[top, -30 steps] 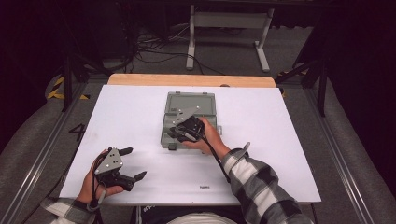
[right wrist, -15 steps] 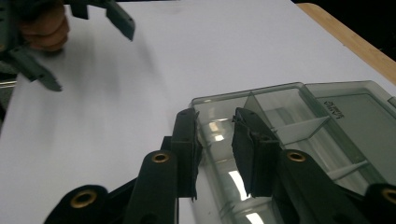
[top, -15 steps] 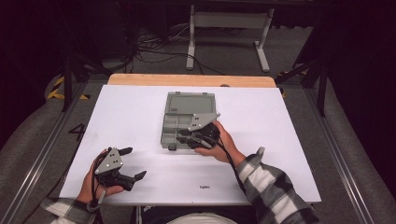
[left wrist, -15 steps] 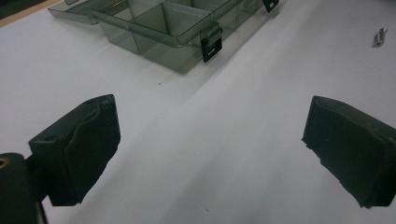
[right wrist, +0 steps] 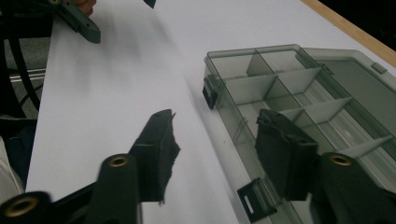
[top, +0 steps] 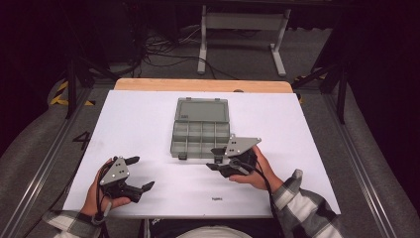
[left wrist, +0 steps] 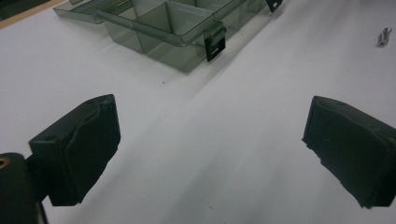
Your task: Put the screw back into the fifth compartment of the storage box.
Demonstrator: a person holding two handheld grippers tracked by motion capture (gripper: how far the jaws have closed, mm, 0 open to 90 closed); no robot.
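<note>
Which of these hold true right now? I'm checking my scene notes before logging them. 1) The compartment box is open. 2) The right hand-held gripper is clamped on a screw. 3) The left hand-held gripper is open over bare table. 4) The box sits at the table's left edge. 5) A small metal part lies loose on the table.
1) True: the compartment box has its lid laid back.
2) False: the right hand-held gripper is open and holds nothing.
3) True: the left hand-held gripper has its jaws wide apart over the white table.
4) False: it sits near the middle.
5) True: a small metal part lies apart from the box.
</note>
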